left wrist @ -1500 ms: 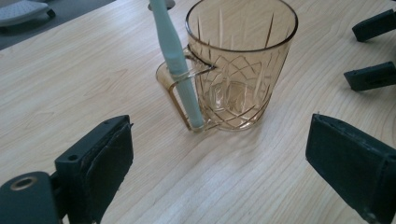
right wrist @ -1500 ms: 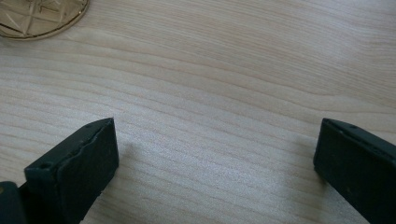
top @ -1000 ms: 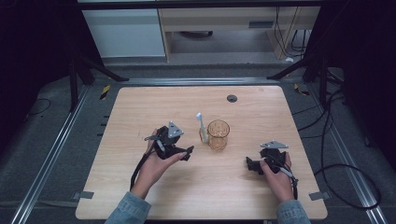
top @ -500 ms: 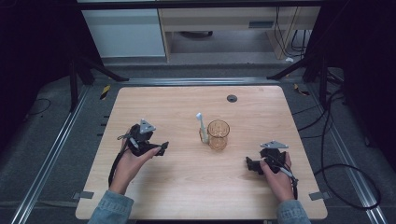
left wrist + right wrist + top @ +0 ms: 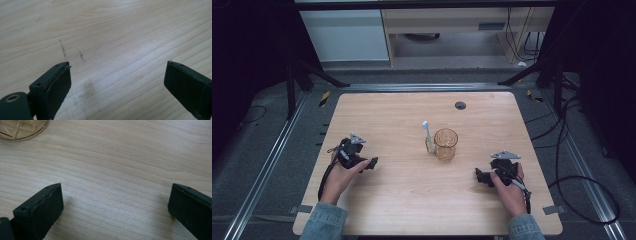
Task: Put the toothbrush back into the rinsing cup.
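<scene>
The amber glass cup (image 5: 446,144) stands upright near the middle of the wooden table (image 5: 412,200), and a white toothbrush (image 5: 428,135) sits propped in it, head up, leaning out over the cup's left rim. That pairing looks settled: brush in cup, nothing touching either one.

Now the change. The left gripper (image 5: 371,163) was right beside the cup 1 second ago; half a second ago it was already sliding off, and now it rests low near the table's left edge, well apart from the cup. Its own view looks down on bare wood grain with a few dark scuffs, its 2 jaws spread wide with nothing between them.

The right gripper (image 5: 479,176) has not budged across all 3 moments; it sits to the cup's lower right, jaws likewise wide apart over plain wood, with just the cup's patterned amber base (image 5: 21,128) peeking into the top left corner of its view.

My read: the drop-off is done and the left hand is retreating to rest. With both tools empty and parked on either side, this looks like the close of the job.
</scene>
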{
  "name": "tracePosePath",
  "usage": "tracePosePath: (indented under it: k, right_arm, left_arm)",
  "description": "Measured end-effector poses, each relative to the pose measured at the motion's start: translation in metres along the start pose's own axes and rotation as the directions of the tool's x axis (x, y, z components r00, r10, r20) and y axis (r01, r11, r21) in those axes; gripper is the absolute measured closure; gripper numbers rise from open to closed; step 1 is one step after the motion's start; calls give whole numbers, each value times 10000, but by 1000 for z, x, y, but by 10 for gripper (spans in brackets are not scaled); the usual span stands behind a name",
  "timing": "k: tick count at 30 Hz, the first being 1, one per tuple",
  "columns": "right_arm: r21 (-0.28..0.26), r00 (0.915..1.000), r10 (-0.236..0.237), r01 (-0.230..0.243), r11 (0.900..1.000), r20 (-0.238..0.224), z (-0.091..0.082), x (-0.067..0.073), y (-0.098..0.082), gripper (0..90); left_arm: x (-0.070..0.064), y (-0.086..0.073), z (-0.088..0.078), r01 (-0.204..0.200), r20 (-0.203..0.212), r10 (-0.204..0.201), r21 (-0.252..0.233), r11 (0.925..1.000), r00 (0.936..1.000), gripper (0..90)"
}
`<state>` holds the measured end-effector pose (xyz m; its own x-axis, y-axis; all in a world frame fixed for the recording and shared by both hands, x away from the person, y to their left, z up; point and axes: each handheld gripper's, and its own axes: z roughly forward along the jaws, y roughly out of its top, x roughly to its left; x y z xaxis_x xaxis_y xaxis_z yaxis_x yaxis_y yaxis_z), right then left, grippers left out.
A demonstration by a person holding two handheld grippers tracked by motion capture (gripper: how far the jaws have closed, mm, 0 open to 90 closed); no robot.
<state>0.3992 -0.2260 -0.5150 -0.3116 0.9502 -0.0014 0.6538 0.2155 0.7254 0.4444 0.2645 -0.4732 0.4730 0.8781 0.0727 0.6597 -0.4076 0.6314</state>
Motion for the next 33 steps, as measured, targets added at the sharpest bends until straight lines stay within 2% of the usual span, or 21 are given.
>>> tracePosePath:
  k: [5, 9, 14, 19, 21, 27, 30, 33]
  right_arm:
    - [-1, 10000, -10, 10, 10000, -8, 0, 0, 0, 3]
    - [-13, 10000, -40, 40, 10000, -22, 0, 0, 0, 4]
    - [-10, 10000, -39, 39, 10000, -34, 0, 0, 0, 4]
    - [-4, 10000, -69, 69, 10000, -30, 0, 0, 0, 4]
    - [-6, 10000, -42, 42, 10000, -49, 0, 0, 0, 4]
    - [-8, 9999, -96, 96, 10000, -49, 0, 0, 0, 4]
    - [-14, 9999, -144, 144, 9999, -44, 0, 0, 0, 6]
    - [-6, 9999, -105, 105, 9999, -50, -1, 1, -1, 5]
  left_arm:
    - [12, -7, 5, 333, -22, -333, -17, 9994, 9994, 69]
    - [22, -13, 7, 520, -218, -520, 5, 9986, 9984, 68]
    - [31, -19, 11, 855, -393, -860, -139, 9962, 9955, 67]
    - [38, -25, 18, 1070, -376, -1079, -238, 9940, 9935, 68]
    - [41, -27, 19, 1198, -372, -1217, -477, 9916, 9919, 60]
    - [44, -31, 24, 1124, -337, -1167, -1101, 9875, 9926, 27]
    - [45, -31, 25, 1136, -360, -1181, -1077, 9877, 9924, 18]
    - [43, -31, 24, 1402, -550, -1463, -1025, 9848, 9877, 0]
